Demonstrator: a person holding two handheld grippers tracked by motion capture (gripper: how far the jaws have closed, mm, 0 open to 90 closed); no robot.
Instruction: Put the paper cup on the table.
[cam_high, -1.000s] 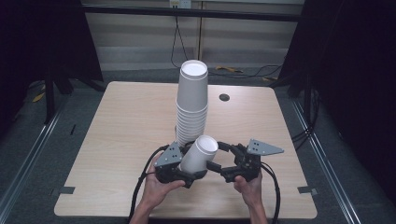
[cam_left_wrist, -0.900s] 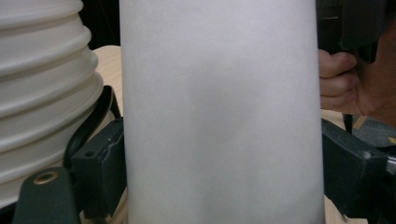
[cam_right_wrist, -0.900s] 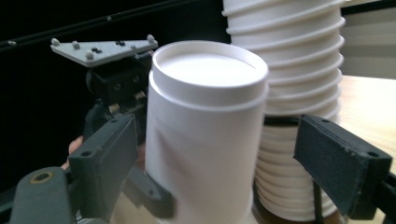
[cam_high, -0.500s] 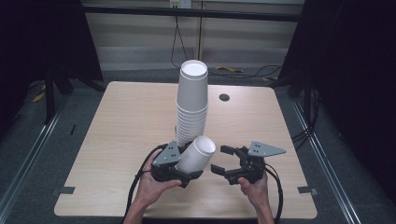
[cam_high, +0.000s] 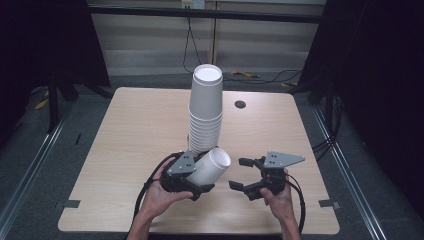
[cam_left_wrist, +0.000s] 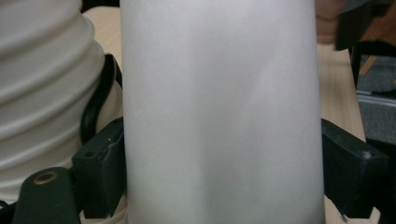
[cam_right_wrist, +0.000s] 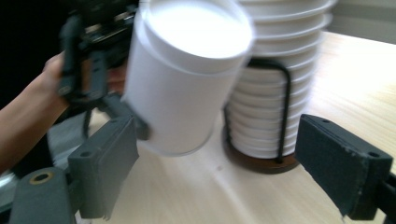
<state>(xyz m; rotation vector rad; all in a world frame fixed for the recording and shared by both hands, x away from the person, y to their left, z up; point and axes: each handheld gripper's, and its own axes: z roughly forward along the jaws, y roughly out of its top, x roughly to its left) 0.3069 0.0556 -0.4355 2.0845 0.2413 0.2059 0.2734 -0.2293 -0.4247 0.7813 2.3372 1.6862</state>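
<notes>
White paper cup (cam_high: 210, 167), single, tapered: held in your left gripper (cam_high: 192, 182), jaws clamped on its side wall, cup tilted with its closed base toward your right gripper (cam_high: 248, 175); it sits near the table's front edge, just in front of the stack.
Tall stack of nested white paper cups (cam_high: 205, 112): upside down, standing in a black wire holder on a round brown base (cam_right_wrist: 261, 163); the wire keeps the column upright, I judge.
Right gripper: jaws spread wide, empty, aimed at the cup as if ready to take it.
Light wooden table (cam_high: 125, 150): bears everything.
</notes>
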